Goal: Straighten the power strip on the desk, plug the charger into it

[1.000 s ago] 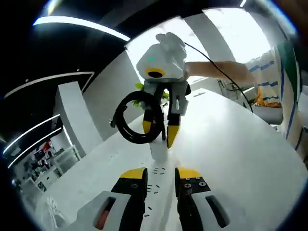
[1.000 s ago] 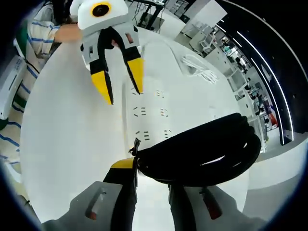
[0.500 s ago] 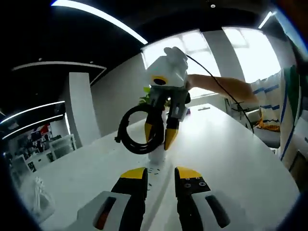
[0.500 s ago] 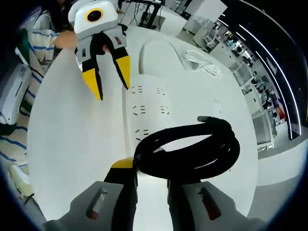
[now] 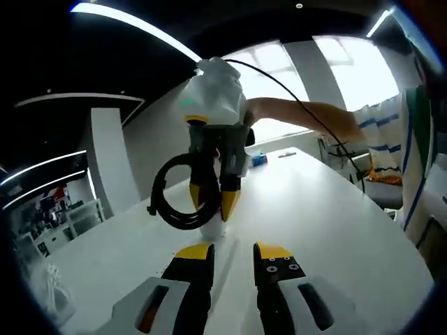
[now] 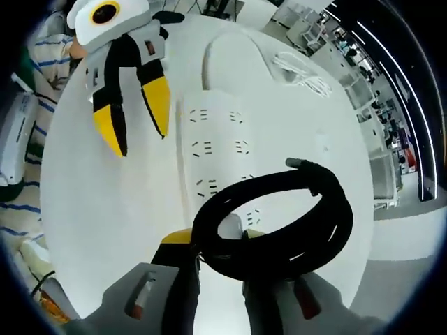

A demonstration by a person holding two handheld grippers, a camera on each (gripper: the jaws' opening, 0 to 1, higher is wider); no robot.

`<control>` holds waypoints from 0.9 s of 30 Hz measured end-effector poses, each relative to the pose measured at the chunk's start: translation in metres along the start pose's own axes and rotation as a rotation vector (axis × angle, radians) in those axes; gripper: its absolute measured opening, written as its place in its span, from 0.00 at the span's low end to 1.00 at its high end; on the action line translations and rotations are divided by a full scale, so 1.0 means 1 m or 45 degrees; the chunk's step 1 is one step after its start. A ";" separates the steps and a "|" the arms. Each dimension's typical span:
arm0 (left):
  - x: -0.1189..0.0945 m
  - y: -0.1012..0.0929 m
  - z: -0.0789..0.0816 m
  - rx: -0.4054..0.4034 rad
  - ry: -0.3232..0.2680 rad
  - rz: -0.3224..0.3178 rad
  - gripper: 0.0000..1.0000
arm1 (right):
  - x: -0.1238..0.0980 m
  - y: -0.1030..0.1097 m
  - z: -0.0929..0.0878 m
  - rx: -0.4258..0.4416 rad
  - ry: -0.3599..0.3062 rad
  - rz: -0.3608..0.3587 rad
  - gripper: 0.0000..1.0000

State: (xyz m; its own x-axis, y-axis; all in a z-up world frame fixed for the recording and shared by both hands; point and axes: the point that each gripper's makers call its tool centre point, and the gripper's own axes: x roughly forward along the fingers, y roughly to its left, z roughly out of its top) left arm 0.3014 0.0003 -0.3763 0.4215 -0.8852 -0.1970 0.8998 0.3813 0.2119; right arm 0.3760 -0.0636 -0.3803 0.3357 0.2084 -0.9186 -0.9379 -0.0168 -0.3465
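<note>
A white power strip (image 6: 216, 150) with several sockets lies along the white desk (image 6: 105, 209). My right gripper (image 6: 220, 239) is shut on a white charger (image 6: 230, 225), whose black coiled cable (image 6: 328, 216) hangs over the strip's near sockets. In the left gripper view the right gripper (image 5: 213, 208) points down at the desk (image 5: 335, 209), with the coil (image 5: 164, 202) hanging at its left. My left gripper (image 5: 234, 252) is open and holds nothing. In the right gripper view it hovers, as the left gripper (image 6: 136, 125), beside the strip's far end.
A loose white cable bundle (image 6: 304, 70) lies past the strip near the desk's far edge. A person's arm (image 5: 300, 112) and striped sleeve (image 5: 398, 118) reach in from the right. The desk drops off at its curved edge (image 6: 367, 230).
My right gripper has come closer over the strip with the charger, and the coil has swung round over the near sockets. The left gripper has stayed open beside the strip's far end.
</note>
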 end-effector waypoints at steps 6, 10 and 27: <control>0.003 -0.002 -0.001 -0.022 -0.003 -0.009 0.23 | 0.005 -0.006 0.003 0.008 0.056 -0.024 0.21; 0.003 -0.003 -0.004 -0.017 0.010 -0.006 0.23 | 0.006 -0.007 0.002 0.001 0.099 -0.007 0.21; 0.007 -0.008 -0.005 -0.059 0.002 -0.030 0.23 | 0.008 -0.004 -0.001 0.013 0.189 -0.013 0.21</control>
State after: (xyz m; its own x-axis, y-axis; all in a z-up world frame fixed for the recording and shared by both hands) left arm 0.2982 -0.0080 -0.3837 0.4006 -0.8935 -0.2029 0.9136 0.3727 0.1624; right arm 0.3823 -0.0629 -0.3867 0.3538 0.0615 -0.9333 -0.9349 -0.0057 -0.3548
